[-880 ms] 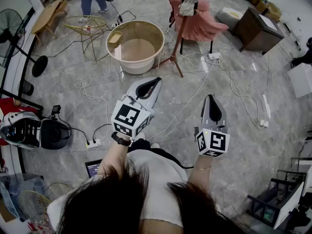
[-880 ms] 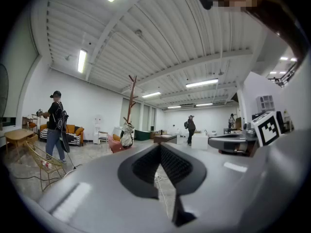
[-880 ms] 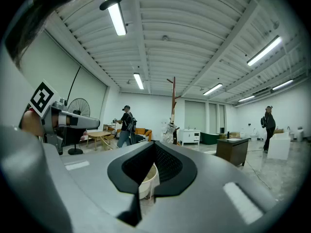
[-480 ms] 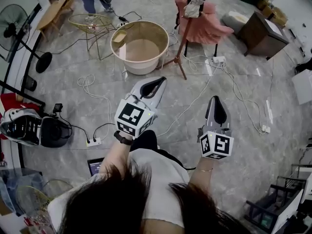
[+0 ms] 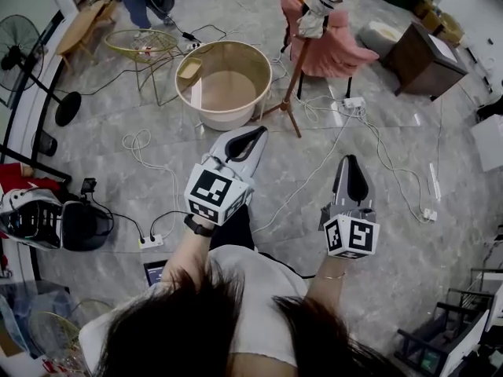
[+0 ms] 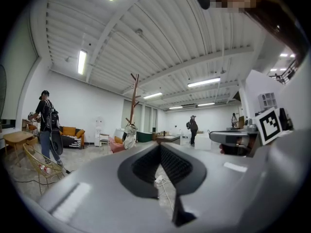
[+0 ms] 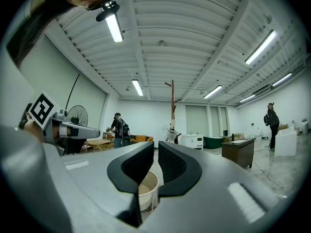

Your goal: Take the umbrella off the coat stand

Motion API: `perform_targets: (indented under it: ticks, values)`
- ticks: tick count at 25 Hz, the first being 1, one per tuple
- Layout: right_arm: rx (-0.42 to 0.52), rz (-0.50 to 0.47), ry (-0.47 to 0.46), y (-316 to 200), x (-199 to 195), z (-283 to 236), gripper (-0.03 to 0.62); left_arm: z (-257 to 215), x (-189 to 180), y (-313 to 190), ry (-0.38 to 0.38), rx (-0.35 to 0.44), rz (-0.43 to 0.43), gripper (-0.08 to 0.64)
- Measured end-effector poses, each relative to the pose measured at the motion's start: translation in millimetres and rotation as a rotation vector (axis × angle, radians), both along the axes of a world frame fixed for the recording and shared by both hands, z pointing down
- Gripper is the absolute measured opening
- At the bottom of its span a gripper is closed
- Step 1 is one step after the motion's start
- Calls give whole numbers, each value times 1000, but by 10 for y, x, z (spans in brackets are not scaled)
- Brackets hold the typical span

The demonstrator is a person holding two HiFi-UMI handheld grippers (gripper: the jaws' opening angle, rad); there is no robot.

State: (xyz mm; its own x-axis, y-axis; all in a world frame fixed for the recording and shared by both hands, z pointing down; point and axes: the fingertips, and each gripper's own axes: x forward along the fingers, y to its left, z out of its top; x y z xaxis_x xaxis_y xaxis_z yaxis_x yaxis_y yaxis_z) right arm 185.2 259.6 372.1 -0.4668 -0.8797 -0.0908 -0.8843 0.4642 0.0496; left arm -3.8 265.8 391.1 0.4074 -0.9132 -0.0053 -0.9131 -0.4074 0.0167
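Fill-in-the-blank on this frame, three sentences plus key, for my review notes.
The ____ hangs on the coat stand, untouched.
In the head view, the round tub stands to the ____ of the coat stand.
The right gripper has its jaws ____, with nothing between them.
Missing words: umbrella; left; shut.

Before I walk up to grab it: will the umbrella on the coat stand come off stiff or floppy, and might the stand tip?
The umbrella hangs as a bunched, pale fabric bundle, so probably floppy and light. The coat stand is a thin pole on splayed legs; a sideways tug could tip it.
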Motion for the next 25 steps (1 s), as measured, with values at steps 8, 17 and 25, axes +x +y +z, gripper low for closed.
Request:
perform_targets:
  ticks: [8, 17, 25]
  values:
    - [-28, 8, -3, -944, -252, 43, 10, 15, -244, -1008, -11, -16, 20, 58]
    - [-52, -17, -2, -1705, -661, 35, 84, -58, -565, -1808, -4, -9, 52, 58]
    - [-63, 32, -13, -1995, -887, 52, 96, -59, -781, -2183, 7, -8, 101, 58]
